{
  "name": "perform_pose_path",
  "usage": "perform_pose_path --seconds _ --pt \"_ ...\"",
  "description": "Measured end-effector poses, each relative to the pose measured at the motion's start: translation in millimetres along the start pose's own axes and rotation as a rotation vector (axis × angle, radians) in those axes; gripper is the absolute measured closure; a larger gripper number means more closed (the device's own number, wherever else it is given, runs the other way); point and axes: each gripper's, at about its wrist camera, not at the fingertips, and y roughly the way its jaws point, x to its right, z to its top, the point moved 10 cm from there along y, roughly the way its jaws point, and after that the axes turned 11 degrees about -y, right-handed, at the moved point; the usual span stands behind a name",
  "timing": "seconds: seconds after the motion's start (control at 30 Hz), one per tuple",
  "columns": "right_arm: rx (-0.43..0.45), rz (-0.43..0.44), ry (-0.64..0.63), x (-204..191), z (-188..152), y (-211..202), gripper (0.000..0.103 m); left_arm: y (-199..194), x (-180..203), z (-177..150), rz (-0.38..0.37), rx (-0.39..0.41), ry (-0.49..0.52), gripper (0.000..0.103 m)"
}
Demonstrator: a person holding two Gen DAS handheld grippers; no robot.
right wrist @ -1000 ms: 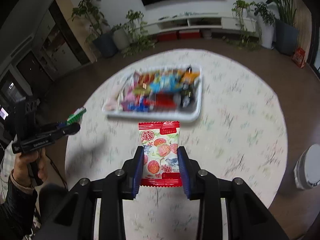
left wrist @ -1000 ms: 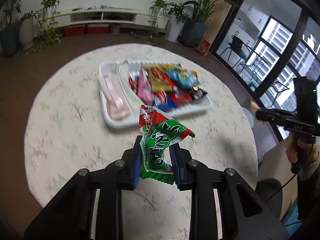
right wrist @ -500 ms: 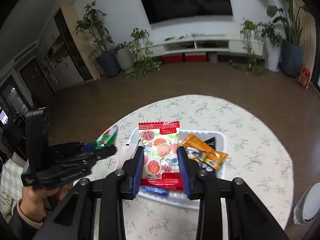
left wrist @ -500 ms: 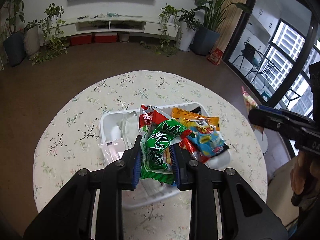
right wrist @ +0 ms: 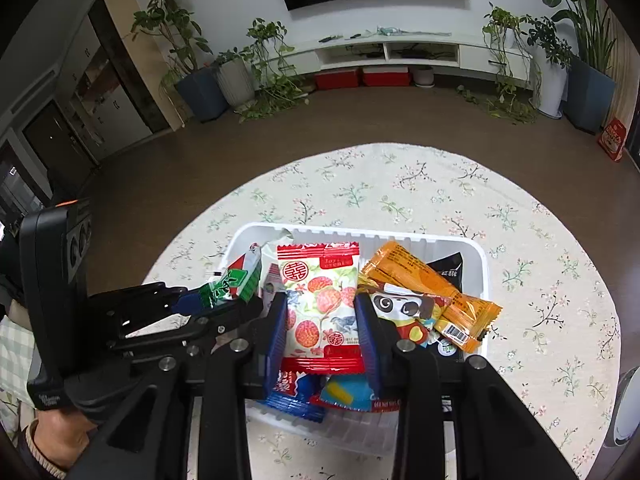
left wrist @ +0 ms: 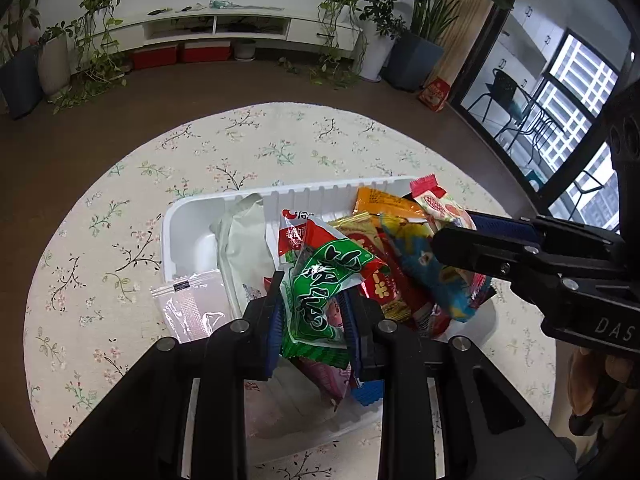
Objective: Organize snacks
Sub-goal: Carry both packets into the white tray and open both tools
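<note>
A living room with a wall-mounted TV, a low white shelf unit and potted plants lies behind the round table (left wrist: pixel 120 208) with its floral cloth. My left-hand view alone takes in the tall windows on the right and a clear empty wrapper (left wrist: pixel 188 308) hanging over the near-left corner of the white tray (left wrist: pixel 180 232); my right-hand view alone shows the dark cabinets at the left wall and a black packet (right wrist: pixel 446 270) tucked by the tray's far-right edge.

Both my grippers point steeply down over the tray, side by side. My left gripper (left wrist: pixel 314 312) is clamped on a green snack packet (left wrist: pixel 320 280), held upright between the blue pads above the tray's near side. My right gripper (right wrist: pixel 322 320) pinches a red-and-white candy packet (right wrist: pixel 320 300) printed with red fruit, also upright over the tray's middle. Each view catches the other gripper from the side, with my hand wrapped round its handle at the frame's edge.

The tray sits near the table's centre. Its left compartment holds a pale grey-green pouch (left wrist: pixel 240 248); the wider right part is heaped with packets, among them an orange packet (right wrist: pixel 432 284), a panda-printed one (right wrist: pixel 404 308) and blue and red wrappers at the near edge
</note>
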Motion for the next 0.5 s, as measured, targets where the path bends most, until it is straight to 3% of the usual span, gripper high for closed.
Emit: perform_pose_path --seconds 0.5 --pt "-0.051 -0.069 -0.034 -0.8 -9.5 28.2 0.066 22.9 -1.1 -10.3 0.066 0.026 0.023 0.078"
